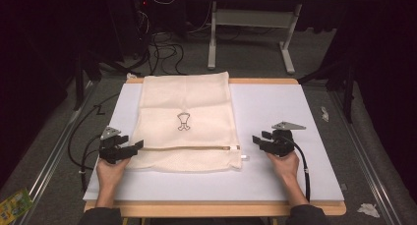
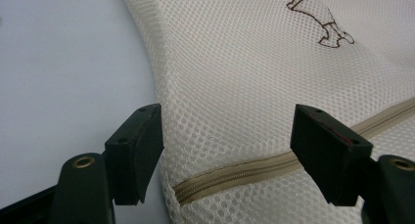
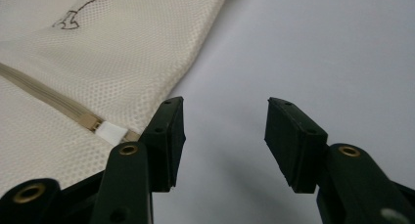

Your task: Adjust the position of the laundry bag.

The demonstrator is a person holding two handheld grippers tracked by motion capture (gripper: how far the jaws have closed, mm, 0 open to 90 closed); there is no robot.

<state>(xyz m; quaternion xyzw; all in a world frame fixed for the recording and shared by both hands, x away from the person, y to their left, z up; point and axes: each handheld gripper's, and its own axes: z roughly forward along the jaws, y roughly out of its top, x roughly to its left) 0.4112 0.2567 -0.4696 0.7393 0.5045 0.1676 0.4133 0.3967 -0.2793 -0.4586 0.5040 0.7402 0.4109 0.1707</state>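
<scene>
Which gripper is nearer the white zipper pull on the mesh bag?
Right. The right gripper sits just beside the white zipper pull, open on bare table. The left gripper is at the mesh bag's opposite edge.

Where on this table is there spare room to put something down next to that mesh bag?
The widest bare patch of the white mat lies right of the mesh bag, beyond the right gripper. A narrower strip runs along the bag's left edge, and another along the near edge between the hands. It is crowded at the zipper ends, where the left gripper sits.
</scene>
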